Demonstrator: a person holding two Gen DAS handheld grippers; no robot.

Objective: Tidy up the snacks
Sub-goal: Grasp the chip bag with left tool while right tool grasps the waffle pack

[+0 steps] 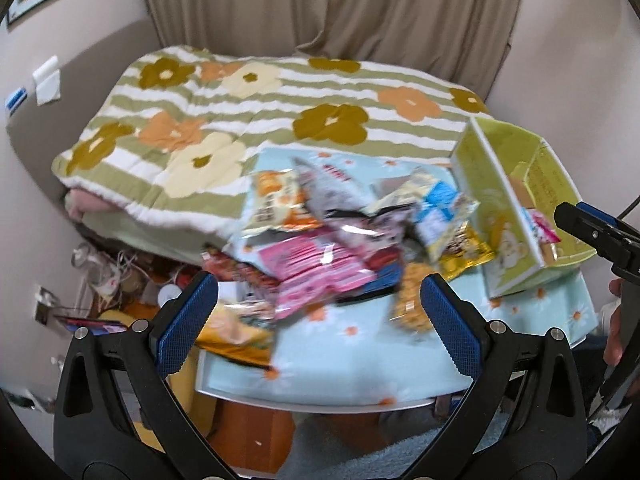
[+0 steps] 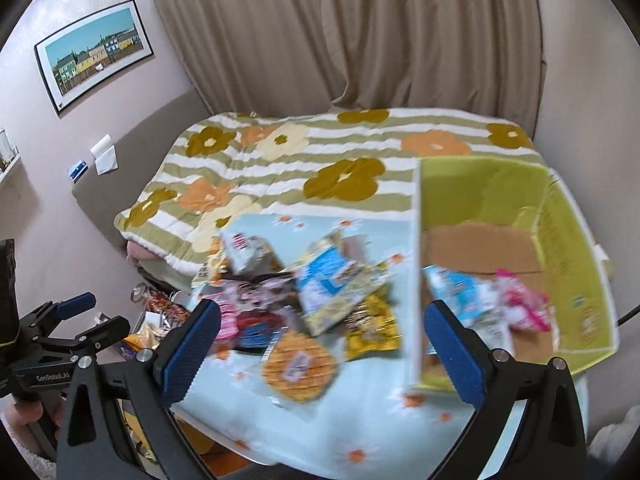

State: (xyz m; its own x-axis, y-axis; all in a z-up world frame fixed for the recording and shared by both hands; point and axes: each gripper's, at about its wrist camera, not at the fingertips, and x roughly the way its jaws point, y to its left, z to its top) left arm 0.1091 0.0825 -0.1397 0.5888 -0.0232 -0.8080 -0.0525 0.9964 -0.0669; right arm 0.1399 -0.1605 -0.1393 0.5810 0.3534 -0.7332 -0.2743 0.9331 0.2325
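Note:
A pile of snack packets (image 1: 332,232) lies on the light blue flowered table (image 1: 360,364), with a pink packet (image 1: 320,276) on top and a round waffle pack (image 2: 298,362) at the front. A green cardboard box (image 2: 576,240) stands at the right, holding a blue packet (image 2: 460,292) and a pink packet (image 2: 524,308); it also shows in the left wrist view (image 1: 492,184). My left gripper (image 1: 318,320) is open and empty, above the pile's near side. My right gripper (image 2: 322,346) is open and empty, above the table between the pile and the box.
A bed with a green striped flower quilt (image 1: 256,116) lies behind the table. Beige curtains (image 2: 360,32) hang at the back. Clutter and cables (image 1: 116,276) sit on the floor left of the table. A framed picture (image 2: 94,54) hangs on the left wall.

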